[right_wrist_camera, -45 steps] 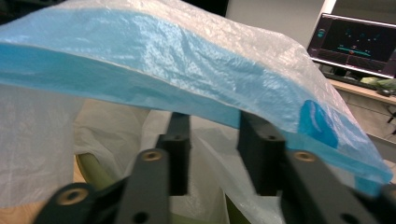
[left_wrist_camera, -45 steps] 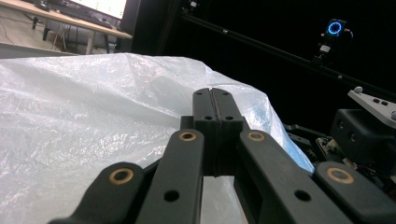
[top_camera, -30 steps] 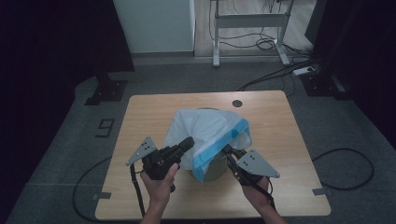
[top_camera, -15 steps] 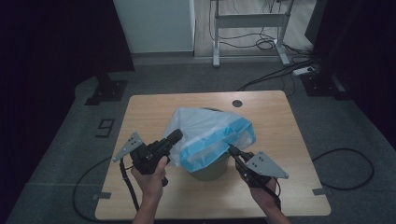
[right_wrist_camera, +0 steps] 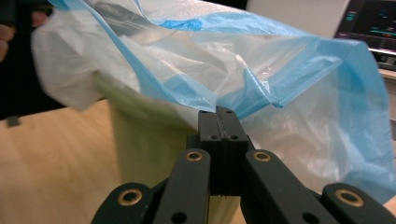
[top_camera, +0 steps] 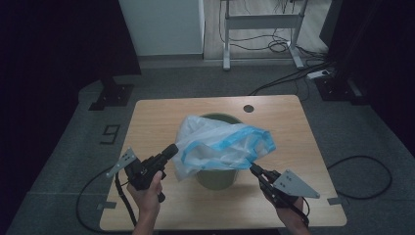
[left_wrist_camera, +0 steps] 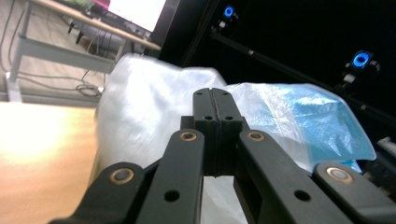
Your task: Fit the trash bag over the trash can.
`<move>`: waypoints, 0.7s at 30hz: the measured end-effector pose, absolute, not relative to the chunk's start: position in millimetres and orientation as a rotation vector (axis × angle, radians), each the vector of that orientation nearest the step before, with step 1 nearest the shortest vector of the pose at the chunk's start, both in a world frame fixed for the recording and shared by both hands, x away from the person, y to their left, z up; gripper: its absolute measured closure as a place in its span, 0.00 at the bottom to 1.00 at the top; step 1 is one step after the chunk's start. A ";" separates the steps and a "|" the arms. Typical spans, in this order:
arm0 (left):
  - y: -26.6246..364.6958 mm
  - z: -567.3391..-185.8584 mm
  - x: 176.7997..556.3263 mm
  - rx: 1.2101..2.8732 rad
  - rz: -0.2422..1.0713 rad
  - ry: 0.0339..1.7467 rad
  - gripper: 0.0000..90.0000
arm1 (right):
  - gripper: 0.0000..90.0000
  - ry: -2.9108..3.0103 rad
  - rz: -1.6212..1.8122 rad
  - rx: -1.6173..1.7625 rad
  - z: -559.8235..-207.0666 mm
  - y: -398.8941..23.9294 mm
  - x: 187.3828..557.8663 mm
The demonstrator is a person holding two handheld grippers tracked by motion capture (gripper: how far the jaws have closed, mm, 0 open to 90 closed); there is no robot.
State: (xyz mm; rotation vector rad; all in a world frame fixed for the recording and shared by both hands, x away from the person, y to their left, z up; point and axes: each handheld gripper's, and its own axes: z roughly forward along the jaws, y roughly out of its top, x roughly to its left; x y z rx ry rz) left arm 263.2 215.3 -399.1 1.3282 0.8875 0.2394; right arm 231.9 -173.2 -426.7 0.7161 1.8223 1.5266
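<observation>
We see a dark room with a grey floor (top_camera: 63, 147) filling the frame's edges, cables (top_camera: 288, 78) and a metal desk frame (top_camera: 259, 24) at the upper right. A pale wooden table (top_camera: 161, 117) with a round grommet hole (top_camera: 248, 108) fills the lower middle. On the floor left of it we read the number 9 (top_camera: 111, 133). At the table's centre stands a green bin (top_camera: 215, 178), a white-and-blue plastic bag (top_camera: 220, 144) draped over it. The left gripper (top_camera: 172, 148), lower left, and the right gripper (top_camera: 252, 168), lower right, each pinch the bag's edge with jaws pressed together.
</observation>
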 end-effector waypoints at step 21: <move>223.9 -447.8 252.6 1.442 0.250 0.971 0.90 | 0.99 1.983 1.426 0.778 -476.3 -172.1 240.6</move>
